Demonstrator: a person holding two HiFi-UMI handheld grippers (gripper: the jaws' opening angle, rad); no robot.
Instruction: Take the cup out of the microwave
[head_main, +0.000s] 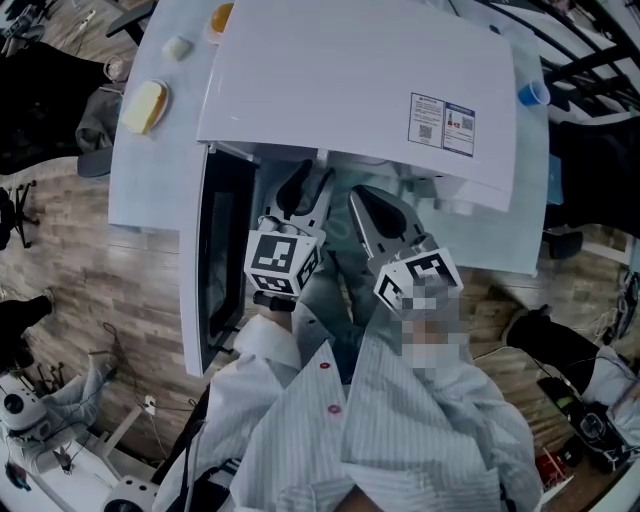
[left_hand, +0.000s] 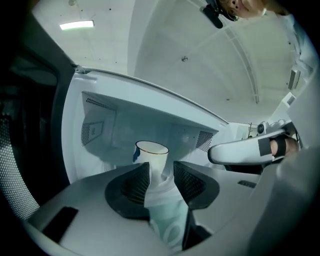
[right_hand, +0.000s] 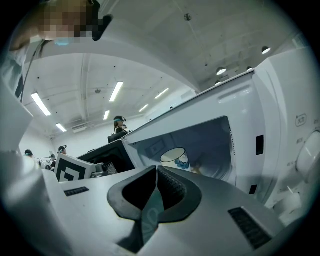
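A white cup (left_hand: 151, 152) with a gold rim and a blue pattern stands upright inside the white microwave (head_main: 350, 80); the door (head_main: 215, 260) hangs open to the left. In the head view the microwave's top hides the cup. My left gripper (left_hand: 162, 170) reaches into the opening with its jaws apart. The cup stands just beyond the gap, and the pads do not press on it. In the head view my left gripper (head_main: 308, 188) and right gripper (head_main: 362, 198) sit side by side at the opening. My right gripper (right_hand: 156, 171) is shut on nothing, with the cup (right_hand: 175, 156) ahead of it.
The microwave sits on a white table (head_main: 150, 180). On the table lie a yellow bread-like item (head_main: 143, 105), a small pale piece (head_main: 178, 46) and a blue cup (head_main: 533, 94). People stand far off in the room (right_hand: 119, 125).
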